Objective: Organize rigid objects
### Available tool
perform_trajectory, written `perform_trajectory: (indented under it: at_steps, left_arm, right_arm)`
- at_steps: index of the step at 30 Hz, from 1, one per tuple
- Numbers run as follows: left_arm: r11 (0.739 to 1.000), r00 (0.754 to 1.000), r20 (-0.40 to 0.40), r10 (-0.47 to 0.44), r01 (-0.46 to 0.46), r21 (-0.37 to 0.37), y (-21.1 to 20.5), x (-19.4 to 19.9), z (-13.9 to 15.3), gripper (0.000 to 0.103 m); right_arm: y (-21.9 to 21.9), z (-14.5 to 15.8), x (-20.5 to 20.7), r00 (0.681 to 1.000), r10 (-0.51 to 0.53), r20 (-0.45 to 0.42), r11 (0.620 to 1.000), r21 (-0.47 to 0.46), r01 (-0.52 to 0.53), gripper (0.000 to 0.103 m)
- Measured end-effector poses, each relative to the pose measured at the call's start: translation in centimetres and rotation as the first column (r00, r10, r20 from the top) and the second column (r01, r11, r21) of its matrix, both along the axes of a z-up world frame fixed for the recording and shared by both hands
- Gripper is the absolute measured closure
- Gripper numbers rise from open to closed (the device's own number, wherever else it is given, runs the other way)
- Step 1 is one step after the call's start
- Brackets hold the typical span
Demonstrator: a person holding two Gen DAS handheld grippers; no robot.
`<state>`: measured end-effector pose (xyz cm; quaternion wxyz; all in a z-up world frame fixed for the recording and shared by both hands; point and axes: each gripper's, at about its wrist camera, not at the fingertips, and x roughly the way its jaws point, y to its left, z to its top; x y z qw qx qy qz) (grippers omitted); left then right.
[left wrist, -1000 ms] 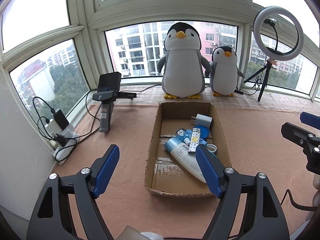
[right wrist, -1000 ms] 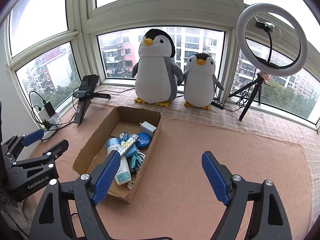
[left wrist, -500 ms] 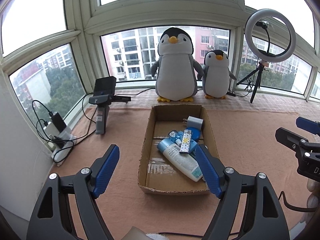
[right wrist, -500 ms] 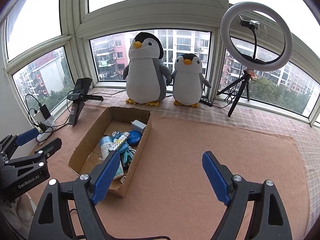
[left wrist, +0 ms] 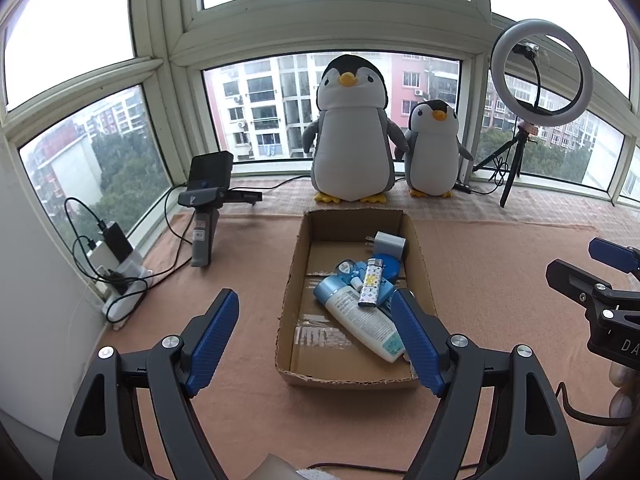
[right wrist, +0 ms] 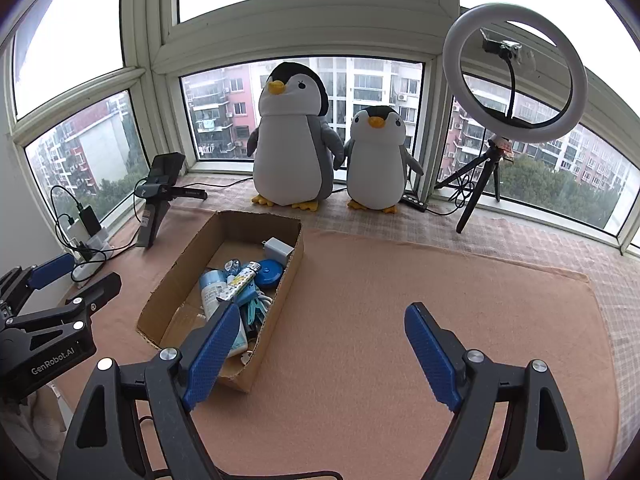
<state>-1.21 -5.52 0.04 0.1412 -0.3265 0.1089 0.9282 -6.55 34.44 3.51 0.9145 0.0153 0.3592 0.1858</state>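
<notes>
We read "GenRobot.AI" in white letters on the black body of the left gripper (right wrist: pixel 60 280), seen from the right wrist view. On the right gripper (left wrist: pixel 600 264), at the left wrist view's edge, we make out only "DA". Other print is too small to read.
</notes>
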Motion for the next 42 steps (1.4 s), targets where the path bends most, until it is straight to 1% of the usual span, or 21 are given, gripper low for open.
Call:
perform_trajectory:
  at_steps: [14, 22, 37, 42]
  left_arm:
    - [1.000, 1.000, 0.005, -0.017, 0.017, 0.000, 0.16, 0.01, -0.07, 0.024]
    - [1.000, 1.000, 0.004, -0.022, 0.022, 0.003, 0.18, 0.03, 0.05, 0.024]
    - [1.000, 1.000, 0.008, -0.022, 0.022, 0.009, 0.19, 0.01, 0.23, 0.024]
    - [1.000, 1.000, -0.002, -0.021, 0.021, 0.023, 0.03, 0.05, 0.20, 0.024]
  right_arm:
    - [-0.08, -0.22, -0.02, 1.000, -0.001, -0.002, 1.000, -0.003, 0.001, 0.021]
    - [-0.06, -0.41, 0.07, 1.000, 0.002, -0.003, 1.000, -0.008, -0.002, 0.017]
    - [-0.06, -0.39, 0.23, 1.000, 0.002, -0.004, 1.000, -0.018, -0.002, 0.017]
    - [-0.03, -0.44, 0.24, 1.000, 0.001, -0.005, 1.000, -0.019, -0.002, 0.017]
